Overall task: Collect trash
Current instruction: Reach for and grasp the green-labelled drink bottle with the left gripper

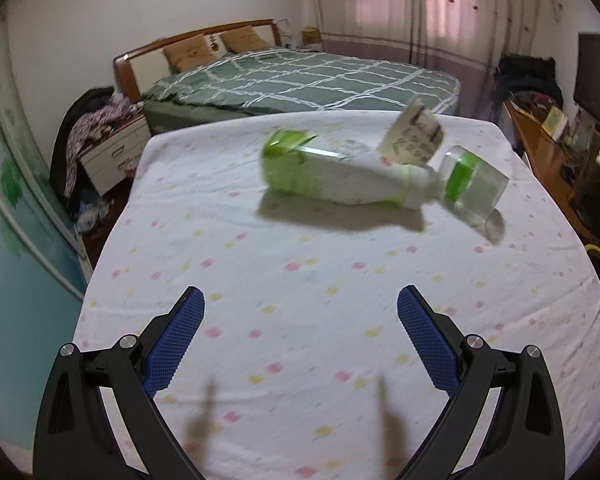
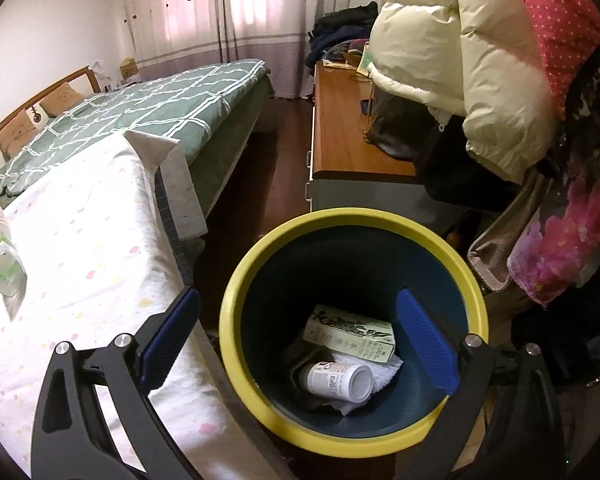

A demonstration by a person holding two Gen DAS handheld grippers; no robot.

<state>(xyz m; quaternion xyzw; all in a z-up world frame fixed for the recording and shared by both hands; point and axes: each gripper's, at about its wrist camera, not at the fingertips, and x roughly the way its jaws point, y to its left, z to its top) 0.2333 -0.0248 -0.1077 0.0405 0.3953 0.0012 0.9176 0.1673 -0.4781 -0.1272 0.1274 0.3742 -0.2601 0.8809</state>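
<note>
A white and green plastic bottle (image 1: 340,176) lies on its side on the white dotted sheet (image 1: 300,300), with a clear plastic cup with a green band (image 1: 470,184) at its neck and a crumpled printed paper (image 1: 414,136) behind it. My left gripper (image 1: 300,312) is open and empty, short of the bottle. My right gripper (image 2: 300,320) is open and empty above the yellow-rimmed dark blue bin (image 2: 236,280). In the bin lie a carton (image 2: 348,334), a small white bottle (image 2: 340,380) and tissue. The clear cup shows at the left edge of the right wrist view (image 2: 4,264).
A bed with a green checked cover (image 1: 300,76) stands behind the sheet. A nightstand with clothes (image 1: 112,152) is at the left. A wooden desk (image 2: 352,128) and hanging jackets (image 2: 460,60) stand right of the bin, with dark floor (image 2: 276,168) between bed and desk.
</note>
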